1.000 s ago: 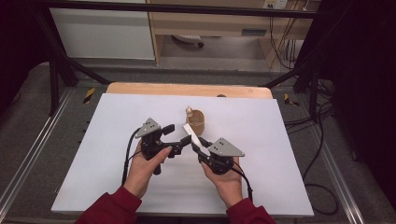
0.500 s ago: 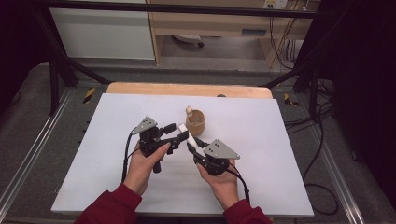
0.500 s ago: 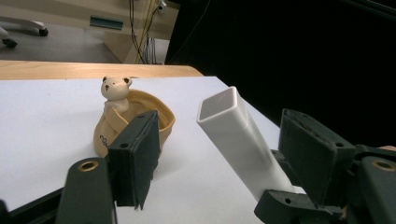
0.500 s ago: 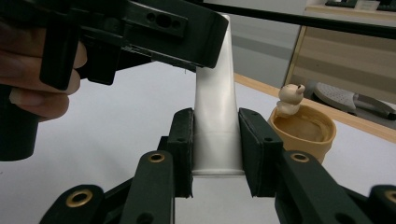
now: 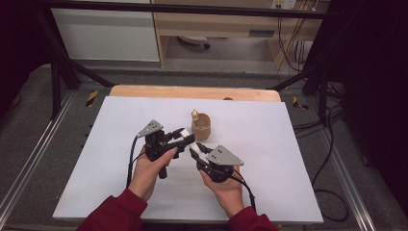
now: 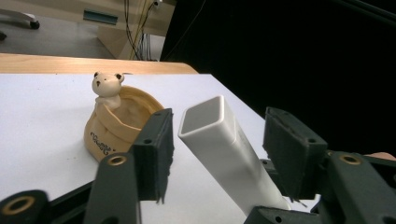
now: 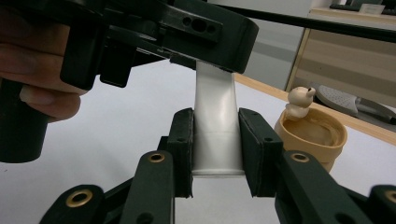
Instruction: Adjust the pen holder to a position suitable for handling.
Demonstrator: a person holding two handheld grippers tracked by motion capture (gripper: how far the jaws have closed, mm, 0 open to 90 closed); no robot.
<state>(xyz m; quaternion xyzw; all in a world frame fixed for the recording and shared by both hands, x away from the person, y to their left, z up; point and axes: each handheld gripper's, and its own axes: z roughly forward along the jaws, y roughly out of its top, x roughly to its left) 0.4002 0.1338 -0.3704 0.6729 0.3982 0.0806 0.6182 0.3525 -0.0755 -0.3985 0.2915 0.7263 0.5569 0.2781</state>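
Observation:
A white square tube [image 7: 215,107] is clamped at its lower end by my right gripper [image 7: 216,140], whose jaws press on both of its sides. My left gripper [image 6: 217,140] stands open around the upper part of the same tube [image 6: 210,135], with a gap on each side. In the high view the two grippers meet at mid-table: the left gripper [image 5: 185,142] over the tube [image 5: 178,134], the right gripper [image 5: 195,153] just below it. A tan pot [image 5: 202,126] with a small bear figure [image 5: 195,114] on its rim stands just beyond them.
A white sheet [image 5: 288,159] covers the table, with a wooden edge [image 5: 192,91] at the far side. Metal frame bars and cables run along the floor at right. The pot [image 6: 116,126] is close to the left jaw's far side.
The right gripper carried the white tube left and toward the person, away from the pot. The tube now lies between the left gripper's open jaws.

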